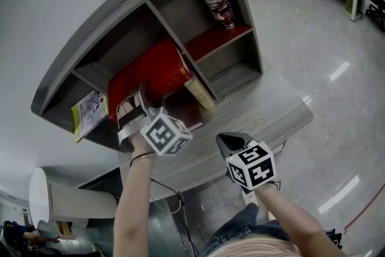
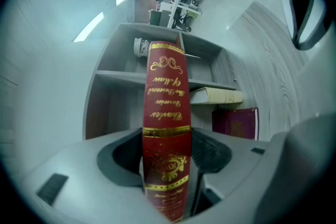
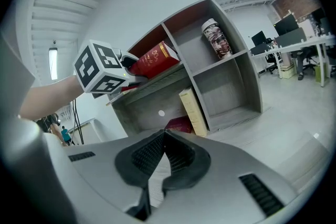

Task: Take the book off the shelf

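A thick red book (image 1: 151, 76) with gold lettering leans out of the grey shelf's (image 1: 243, 76) upper left compartment. My left gripper (image 1: 133, 108) is shut on its lower end. In the left gripper view the book's spine (image 2: 167, 107) runs up between the jaws of the left gripper (image 2: 167, 165). My right gripper (image 1: 227, 141) hangs in front of the shelf, lower and to the right, shut with nothing in it. In the right gripper view the right gripper (image 3: 164, 139) has its pads touching, and the red book (image 3: 156, 59) shows beyond the left gripper's marker cube (image 3: 101, 68).
A cream book (image 1: 200, 93) leans in the lower compartment beside a flat maroon book (image 2: 236, 122). A patterned cup (image 1: 218, 3) stands in the upper right compartment. A yellow magazine (image 1: 89, 112) sits at the shelf's left end. Desks and chairs stand further off.
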Available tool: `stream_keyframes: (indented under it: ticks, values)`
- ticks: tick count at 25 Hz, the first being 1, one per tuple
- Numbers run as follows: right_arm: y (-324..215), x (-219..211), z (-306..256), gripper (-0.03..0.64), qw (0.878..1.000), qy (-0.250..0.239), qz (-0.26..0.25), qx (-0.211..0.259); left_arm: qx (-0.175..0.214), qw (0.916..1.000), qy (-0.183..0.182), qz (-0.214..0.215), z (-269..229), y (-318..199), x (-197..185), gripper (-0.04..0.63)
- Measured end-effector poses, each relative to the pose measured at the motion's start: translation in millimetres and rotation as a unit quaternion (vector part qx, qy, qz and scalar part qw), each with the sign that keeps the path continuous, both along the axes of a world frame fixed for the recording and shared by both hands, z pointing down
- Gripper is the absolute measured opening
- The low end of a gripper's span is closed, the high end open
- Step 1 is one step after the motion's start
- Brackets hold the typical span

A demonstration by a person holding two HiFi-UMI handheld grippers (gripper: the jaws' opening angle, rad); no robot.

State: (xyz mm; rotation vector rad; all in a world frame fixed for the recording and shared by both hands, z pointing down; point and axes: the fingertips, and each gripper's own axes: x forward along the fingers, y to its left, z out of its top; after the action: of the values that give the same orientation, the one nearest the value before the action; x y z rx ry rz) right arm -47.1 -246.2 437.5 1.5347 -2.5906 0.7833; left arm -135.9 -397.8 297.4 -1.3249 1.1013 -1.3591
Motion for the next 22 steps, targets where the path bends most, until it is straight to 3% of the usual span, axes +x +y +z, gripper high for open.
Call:
stream_keyframes:
  ticks: [22]
  values:
    - [41.9,13.8,-7.3,0.008,1.0,0.023,-0.008,0.009,0.015,0.9998,0.003,-0.016,6.3,49.2,-3.7,0.244]
